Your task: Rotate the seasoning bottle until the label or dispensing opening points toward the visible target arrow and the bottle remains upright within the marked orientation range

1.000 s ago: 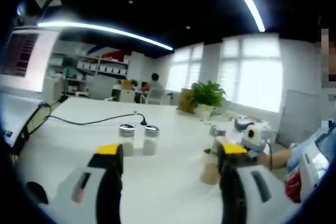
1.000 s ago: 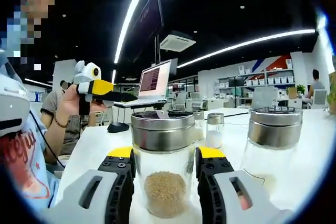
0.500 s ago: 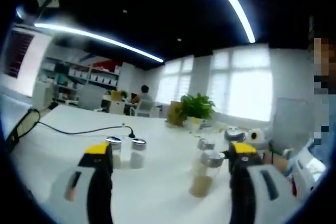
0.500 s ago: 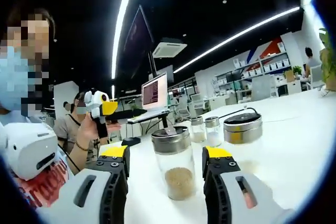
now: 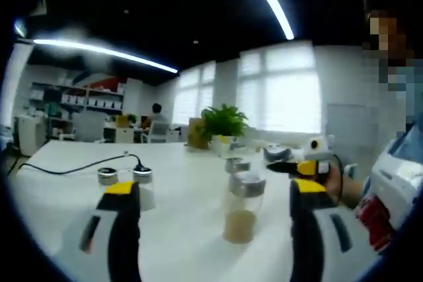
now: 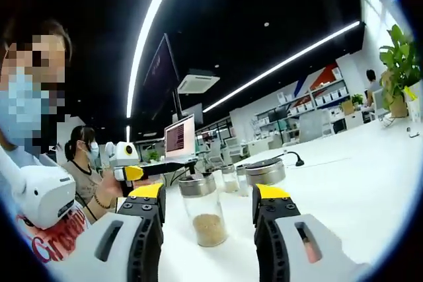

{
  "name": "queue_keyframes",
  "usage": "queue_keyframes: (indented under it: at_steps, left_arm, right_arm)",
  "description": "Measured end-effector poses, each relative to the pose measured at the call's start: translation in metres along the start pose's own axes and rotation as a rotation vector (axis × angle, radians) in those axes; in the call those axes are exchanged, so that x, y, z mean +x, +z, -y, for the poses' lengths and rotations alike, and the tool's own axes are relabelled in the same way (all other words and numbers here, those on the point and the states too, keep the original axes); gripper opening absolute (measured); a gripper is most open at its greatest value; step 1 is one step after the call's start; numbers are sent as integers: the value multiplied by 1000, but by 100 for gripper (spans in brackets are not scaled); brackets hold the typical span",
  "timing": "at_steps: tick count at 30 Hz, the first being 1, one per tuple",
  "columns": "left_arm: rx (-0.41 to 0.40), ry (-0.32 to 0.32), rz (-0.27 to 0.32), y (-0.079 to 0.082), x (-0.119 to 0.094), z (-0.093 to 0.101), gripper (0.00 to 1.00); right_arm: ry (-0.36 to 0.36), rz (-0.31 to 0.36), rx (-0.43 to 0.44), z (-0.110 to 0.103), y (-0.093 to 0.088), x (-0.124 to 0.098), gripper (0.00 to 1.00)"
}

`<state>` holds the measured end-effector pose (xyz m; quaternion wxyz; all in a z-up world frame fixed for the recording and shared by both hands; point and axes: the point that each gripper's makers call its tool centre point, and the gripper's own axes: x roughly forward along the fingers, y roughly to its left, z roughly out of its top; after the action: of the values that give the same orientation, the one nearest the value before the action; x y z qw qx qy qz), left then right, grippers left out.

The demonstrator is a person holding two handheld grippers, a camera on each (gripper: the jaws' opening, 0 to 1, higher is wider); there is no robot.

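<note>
Both tools' jaws stand apart, empty; upright seasoning bottle (image 6: 201,209) holds brown granules low down.

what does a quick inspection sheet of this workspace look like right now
surface: white table, bare in front of both grippers
job's things: seasoning bottle upright, brown granules inside, metal lid on; no target arrow seen
clutter: second metal-lidded jar behind it, two small shakers, potted plant
grippers: left gripper and right gripper open, jaws apart from the bottle
cables: black cable lying across the table
surroundings: open office, laptop, shelves, seated people
</note>
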<state>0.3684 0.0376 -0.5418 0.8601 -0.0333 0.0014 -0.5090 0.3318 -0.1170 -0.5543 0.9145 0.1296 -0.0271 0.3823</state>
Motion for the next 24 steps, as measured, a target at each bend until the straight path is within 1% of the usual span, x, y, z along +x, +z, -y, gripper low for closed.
queue_keyframes:
  at_steps: [1,3,6,9,12,13,14,15,17,19,21,23,24]
  left_arm:
    - [1,-12,-10,-4,4,3,98]
    - [-5,-46,-14,-8,11,10,98]
    - [-8,-92,-19,-16,25,24,97]
    - [-3,-104,-44,-27,40,32,94]
    - [5,-93,-47,-34,50,32,91]
    - [0,-87,-67,-40,54,30,90]
    - [-32,-89,-95,-48,57,30,89]
    - [-57,-101,-101,-53,60,31,87]
    - [-72,-120,-105,-56,65,34,84]
    - [-63,-131,-118,-59,69,38,85]
    - [-44,-131,-143,-63,74,39,85]
    - [-36,-128,-145,-63,77,40,84]
    - [-37,-117,-147,-63,80,40,82]
  right_arm:
    - [-39,15,11,7,1,-2,55]
    - [-81,39,19,15,4,-5,57]
    - [-106,43,29,25,5,-10,59]
    - [-139,62,25,32,9,-16,59]
    - [-154,78,23,37,12,-22,58]
    - [-160,80,26,39,12,-23,58]
    - [-163,81,27,40,12,-24,58]
    - [-165,84,27,41,13,-25,58]
    - [-159,91,18,40,15,-26,57]
    - [-152,97,12,39,16,-26,56]
    - [-145,97,11,38,15,-26,56]
    - [-140,97,12,36,12,-25,56]
    - [-135,93,12,36,10,-25,55]
